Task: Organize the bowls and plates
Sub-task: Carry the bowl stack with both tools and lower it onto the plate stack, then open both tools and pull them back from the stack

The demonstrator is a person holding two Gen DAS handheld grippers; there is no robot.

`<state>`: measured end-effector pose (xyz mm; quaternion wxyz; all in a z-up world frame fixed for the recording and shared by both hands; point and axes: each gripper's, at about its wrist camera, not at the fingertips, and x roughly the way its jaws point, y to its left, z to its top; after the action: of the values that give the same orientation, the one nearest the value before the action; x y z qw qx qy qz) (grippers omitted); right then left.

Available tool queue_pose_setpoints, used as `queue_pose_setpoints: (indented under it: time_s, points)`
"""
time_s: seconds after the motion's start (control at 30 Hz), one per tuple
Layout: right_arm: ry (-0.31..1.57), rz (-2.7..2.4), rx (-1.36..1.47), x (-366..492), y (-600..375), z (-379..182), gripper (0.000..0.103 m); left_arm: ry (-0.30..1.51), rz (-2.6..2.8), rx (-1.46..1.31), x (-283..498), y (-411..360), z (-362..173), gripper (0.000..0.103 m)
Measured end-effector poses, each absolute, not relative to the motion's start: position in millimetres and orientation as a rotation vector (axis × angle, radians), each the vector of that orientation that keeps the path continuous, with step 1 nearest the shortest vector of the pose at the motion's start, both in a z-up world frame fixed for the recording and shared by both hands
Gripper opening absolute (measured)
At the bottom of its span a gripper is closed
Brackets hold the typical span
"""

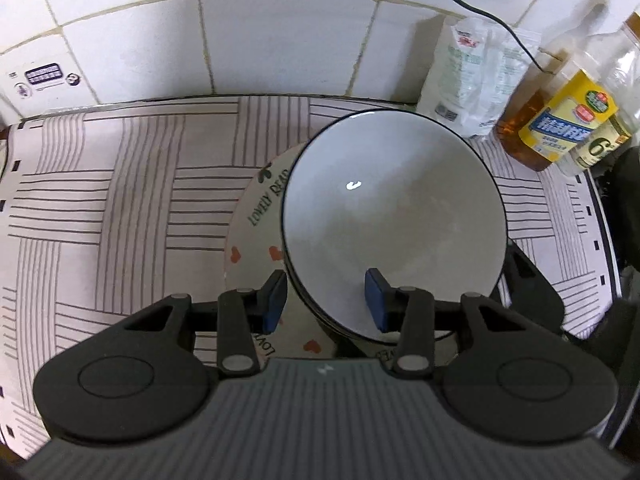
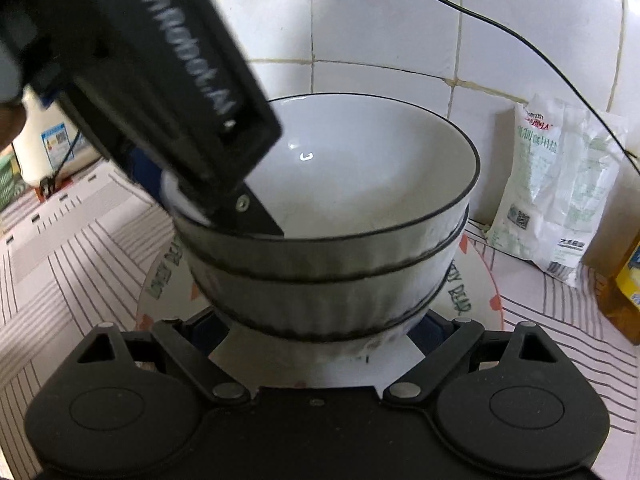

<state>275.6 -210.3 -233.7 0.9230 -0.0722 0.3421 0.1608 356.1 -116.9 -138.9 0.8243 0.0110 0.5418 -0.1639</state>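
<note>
A stack of white ribbed bowls with dark rims [image 1: 394,216] [image 2: 332,248] stands on a round plate [image 1: 256,236] [image 2: 476,292] printed with red hearts and "LOVELY BEAR". My left gripper [image 1: 326,300] is open, its blue pads straddling the near rim of the top bowl, one pad inside and one outside; it also shows in the right wrist view as a black body [image 2: 160,80] reaching into the bowl. My right gripper [image 2: 320,328] is open and low, its fingers on either side of the base of the bowl stack, fingertips hidden under the bowls.
The plate sits on a striped cloth [image 1: 120,184] against a white tiled wall. A white plastic bag [image 1: 472,80] [image 2: 556,192] and oil bottles [image 1: 560,120] stand at the back right. A black cable [image 2: 520,40] hangs along the wall.
</note>
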Motion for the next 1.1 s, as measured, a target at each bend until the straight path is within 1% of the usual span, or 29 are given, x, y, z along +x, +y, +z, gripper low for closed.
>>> queue_pose_setpoints:
  time_s: [0.03,0.2,0.43,0.63,0.8,0.93,1.0,1.1]
  points:
    - [0.712,0.332,-0.163,272.2,-209.5,-232.0,0.095,1.15,-0.335,0.027,355.4,-115.9,-136.7,0.042]
    - [0.708,0.333,-0.138,240.5,-215.2,-213.4,0.095,1.082,-0.285,-0.047,336.8,-97.8,-116.8,0.053]
    - [0.696,0.328,-0.066,211.4,-228.4,-182.7,0.095,0.985,-0.262,-0.085,295.3,-83.4,-82.1,0.058]
    - [0.705,0.303,-0.097,195.6,-228.2,-161.6,0.095,0.889,-0.259,-0.052,250.0,-70.9,-50.0,0.062]
    - [0.763,0.278,0.023,186.0,-230.3,-137.7,0.095,0.856,-0.28,-0.018,231.3,-53.6,-40.1,0.062]
    - [0.754,0.179,0.004,177.2,-223.5,-116.5,0.095,0.841,-0.278,-0.008,213.0,-37.2,-33.6,0.063]
    - [0.735,0.145,-0.022,169.8,-219.8,-107.2,0.095,0.825,-0.275,-0.009,202.7,-30.5,-30.7,0.067]
    - [0.73,0.077,-0.052,155.7,-213.8,-93.4,0.095,0.804,-0.27,0.008,186.0,-22.4,-24.4,0.071]
